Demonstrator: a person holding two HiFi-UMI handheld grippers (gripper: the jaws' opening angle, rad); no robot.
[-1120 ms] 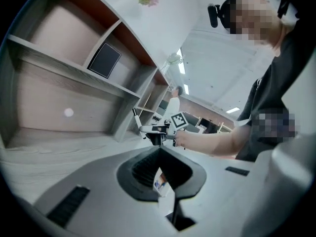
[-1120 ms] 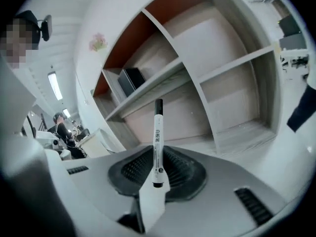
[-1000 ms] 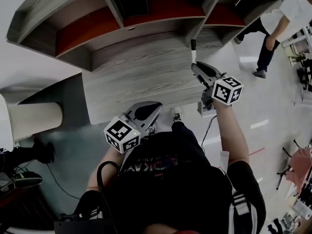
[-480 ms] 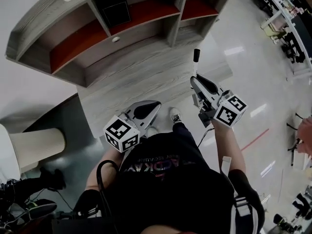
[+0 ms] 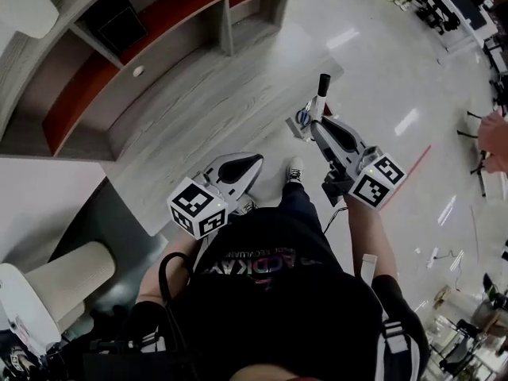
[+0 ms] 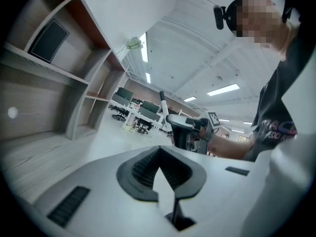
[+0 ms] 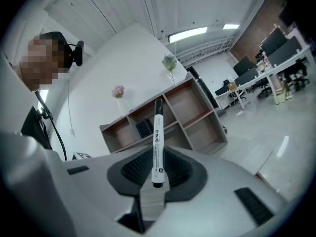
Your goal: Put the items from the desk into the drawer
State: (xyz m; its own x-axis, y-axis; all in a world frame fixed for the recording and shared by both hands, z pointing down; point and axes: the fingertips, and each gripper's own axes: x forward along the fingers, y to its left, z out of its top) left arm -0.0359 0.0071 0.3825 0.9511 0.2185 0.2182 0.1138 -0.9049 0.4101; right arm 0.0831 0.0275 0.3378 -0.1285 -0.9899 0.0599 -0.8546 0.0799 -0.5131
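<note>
A white marker with a black cap [image 5: 321,94] stands up between the jaws of my right gripper [image 5: 320,122], which is shut on its lower end. In the right gripper view the marker [image 7: 157,137] points up and away from the right gripper [image 7: 157,154], toward the shelf unit. This gripper hangs over the right corner of the grey wooden desk [image 5: 198,109]. My left gripper [image 5: 254,159] is near the desk's front edge, over the person's legs. In its own view the left gripper [image 6: 159,151] is shut and holds nothing. No drawer is in view.
A shelf unit [image 5: 103,78] with red-backed compartments stands on the desk; one holds a black box [image 5: 115,22]. A small white round thing [image 5: 139,71] lies on the desk. A blue-handled item, perhaps scissors [image 5: 304,118], sits at the desk's right corner. Shiny floor lies to the right.
The head view has swung right, sliding the desk to the upper left. My right gripper has carried the marker from over the desk top out to its right corner. The left gripper shifted slightly.
</note>
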